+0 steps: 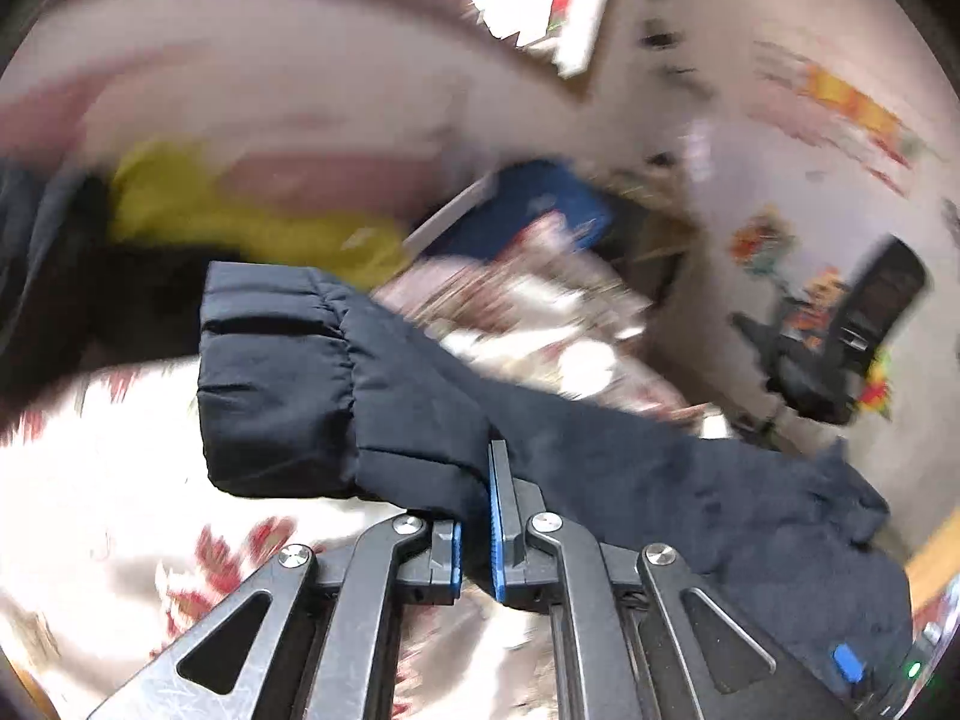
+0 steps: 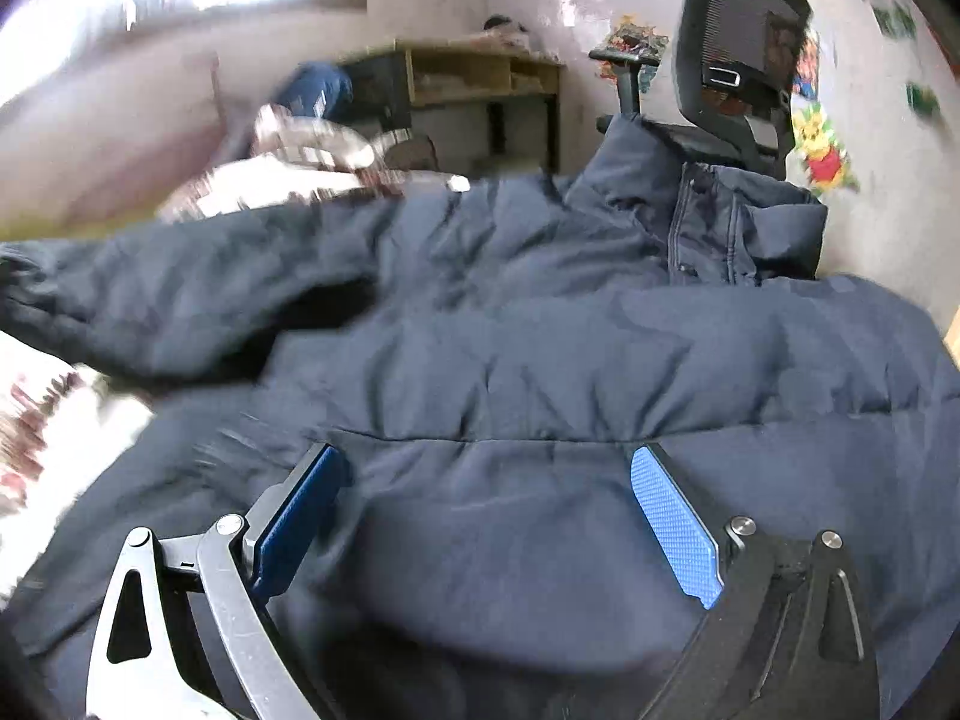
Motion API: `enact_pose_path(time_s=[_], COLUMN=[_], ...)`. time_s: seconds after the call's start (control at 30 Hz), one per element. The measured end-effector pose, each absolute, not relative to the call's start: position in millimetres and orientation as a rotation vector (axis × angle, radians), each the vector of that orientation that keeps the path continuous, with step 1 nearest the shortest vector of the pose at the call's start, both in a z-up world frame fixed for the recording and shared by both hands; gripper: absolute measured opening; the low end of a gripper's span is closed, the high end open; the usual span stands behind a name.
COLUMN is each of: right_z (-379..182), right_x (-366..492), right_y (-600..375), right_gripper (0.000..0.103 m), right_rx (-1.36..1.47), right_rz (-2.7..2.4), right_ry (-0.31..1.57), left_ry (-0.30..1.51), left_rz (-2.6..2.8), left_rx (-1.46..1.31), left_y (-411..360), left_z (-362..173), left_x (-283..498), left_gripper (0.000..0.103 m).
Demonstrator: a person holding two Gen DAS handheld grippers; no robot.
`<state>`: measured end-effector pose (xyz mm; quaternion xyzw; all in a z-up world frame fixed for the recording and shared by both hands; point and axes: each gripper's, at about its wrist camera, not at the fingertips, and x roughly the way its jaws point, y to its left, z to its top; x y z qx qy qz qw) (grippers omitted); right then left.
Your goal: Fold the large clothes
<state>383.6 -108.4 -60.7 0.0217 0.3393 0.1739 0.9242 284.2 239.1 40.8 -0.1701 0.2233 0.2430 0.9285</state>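
A dark navy puffer jacket (image 2: 540, 348) lies spread on a floral bedspread (image 1: 90, 480), its collar and zip (image 2: 702, 228) at the far side. In the left wrist view its sleeve (image 1: 288, 384), cuff to the left, hangs lifted above the bed. My left gripper (image 1: 477, 498) is shut on the sleeve, with fabric pinched between the blue pads. My right gripper (image 2: 486, 456) hovers over the lower body of the jacket, open wide. Its blue pads (image 2: 672, 522) stand far apart and nothing is pinched between them. The other sleeve (image 2: 150, 300) stretches to the left.
A black mesh office chair (image 2: 744, 60) stands behind the jacket collar, next to a wooden desk (image 2: 480, 78). A yellow cloth (image 1: 240, 210) and a blue item (image 1: 528, 210) lie farther back on the bed. Stickers dot the wall (image 2: 828, 156).
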Motion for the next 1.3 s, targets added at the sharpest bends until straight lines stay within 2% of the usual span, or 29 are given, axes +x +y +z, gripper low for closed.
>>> enact_pose_path(time_s=[0.23, 0.5, 0.6, 0.83, 0.97, 1.1, 1.2, 1.23, 1.27, 1.3], right_z=[-30.6, -17.4, -20.2, -52.4, -84.7, -111.0, -124.5, -127.2, -130.4, -130.8], right_x=[343.2, 324.4, 324.9, 328.3, 341.7, 358.8, 369.7, 369.3, 370.6, 370.0], right_y=[-187.0, -297.7, -334.1, -379.1, -394.5, -389.0, -377.8, -371.6, -364.0, -357.3], right_gripper=[0.095, 0.095, 0.095, 0.095, 0.095, 0.095, 0.095, 0.095, 0.095, 0.095], right_rx=[0.147, 0.286, 0.358, 0.551, 0.773, 0.901, 0.935, 0.935, 0.922, 0.905], right_rz=[0.211, 0.010, -0.016, 0.048, 0.193, 0.275, 0.313, 0.316, 0.313, 0.304], right_ry=[0.678, 0.613, 0.592, 0.591, 0.602, 0.639, 0.679, 0.689, 0.706, 0.722], left_ry=[0.337, 0.414, 0.486, 0.724, 0.834, 0.885, 0.892, 0.899, 0.908, 0.905], left_rz=[0.143, -0.229, -0.350, -0.520, -0.569, -0.603, -0.635, -0.647, -0.664, -0.667], left_rx=[-0.107, 0.005, 0.036, 0.167, 0.172, 0.182, 0.179, 0.173, 0.158, 0.143], left_y=[137.0, 14.6, -29.3, -116.0, -125.4, -136.0, -131.2, -127.5, -122.1, -122.5], left_z=[113.3, 126.4, 109.7, 28.6, -15.4, -36.1, -45.4, -47.0, -47.0, -46.6], left_x=[307.1, 348.5, 361.7, 383.4, 385.8, 383.9, 381.2, 382.5, 379.1, 381.5], left_gripper=[0.006, 0.006, 0.006, 0.007, 0.007, 0.009, 0.021, 0.033, 0.051, 0.061])
